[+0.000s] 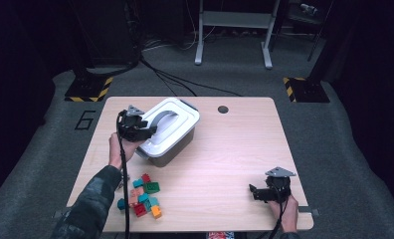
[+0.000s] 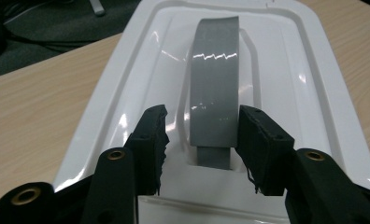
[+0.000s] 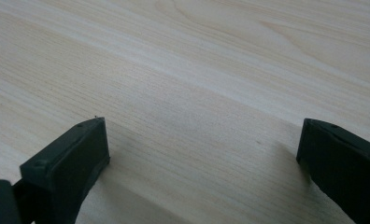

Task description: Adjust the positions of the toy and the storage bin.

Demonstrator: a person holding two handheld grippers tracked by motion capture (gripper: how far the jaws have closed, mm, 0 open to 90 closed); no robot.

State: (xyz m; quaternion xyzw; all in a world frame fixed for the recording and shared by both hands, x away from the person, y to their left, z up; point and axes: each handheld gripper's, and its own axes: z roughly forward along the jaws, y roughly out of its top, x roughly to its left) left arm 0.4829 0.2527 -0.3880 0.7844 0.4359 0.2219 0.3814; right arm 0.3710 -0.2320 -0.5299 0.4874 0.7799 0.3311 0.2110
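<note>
The left gripper [image 2: 199,135] was held spread on either side of the grey handle [image 2: 214,93] of the white lid [image 1: 171,122], at ten o'clock on the table [image 1: 235,149], touching it or not could not be told, while the right gripper [image 1: 257,191] was spread above bare wood at four o'clock.

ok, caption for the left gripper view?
Left gripper, jaws open either side of the grey handle on the white box lid, not yet closed.
</note>
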